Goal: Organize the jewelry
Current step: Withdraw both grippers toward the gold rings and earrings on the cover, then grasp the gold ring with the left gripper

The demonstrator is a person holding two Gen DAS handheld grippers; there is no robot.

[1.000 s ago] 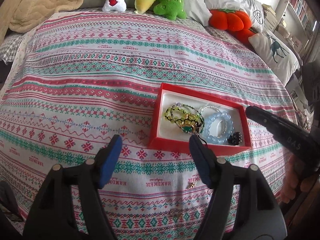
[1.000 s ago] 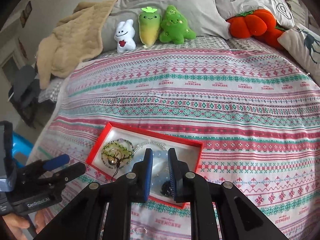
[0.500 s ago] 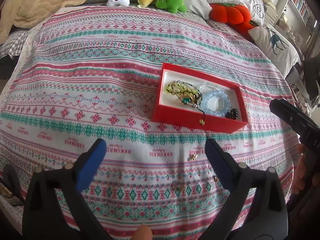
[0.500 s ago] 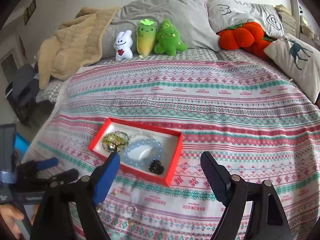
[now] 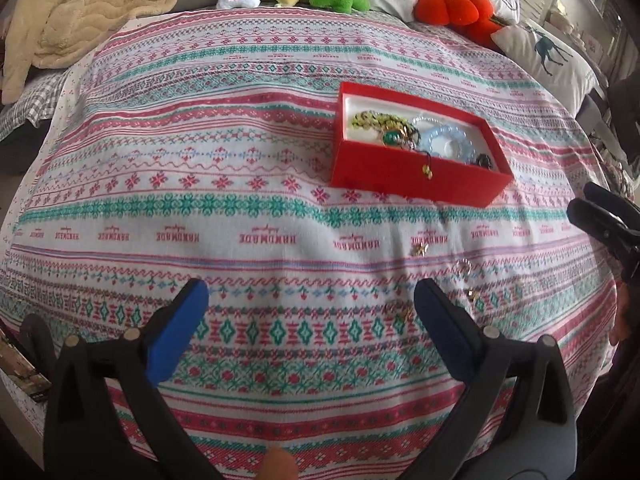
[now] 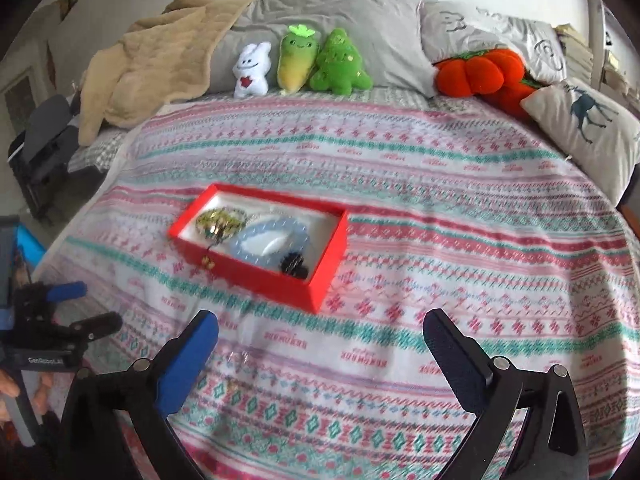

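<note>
Left wrist: rectangular red box (image 5: 416,174); glossy beaded bracelets (image 5: 448,142); woven bedspread (image 5: 200,200).

1. We carry two matching handheld grippers, each with black angular arms ending in two fingers.
2. On the left gripper (image 5: 310,334), the left finger (image 5: 176,336) bears a bright blue pad; the right finger's pad reads dark navy.
3. Round silver pins sit at the finger pivots, two per arm.
4. The right gripper (image 6: 320,364) has the same build: blue pad on one finger (image 6: 188,364), dark ribbed pad on the other.
5. Seen from the right wrist camera, the left gripper's body carries white "GenRobot.AI" lettering and a grey handle.
</note>
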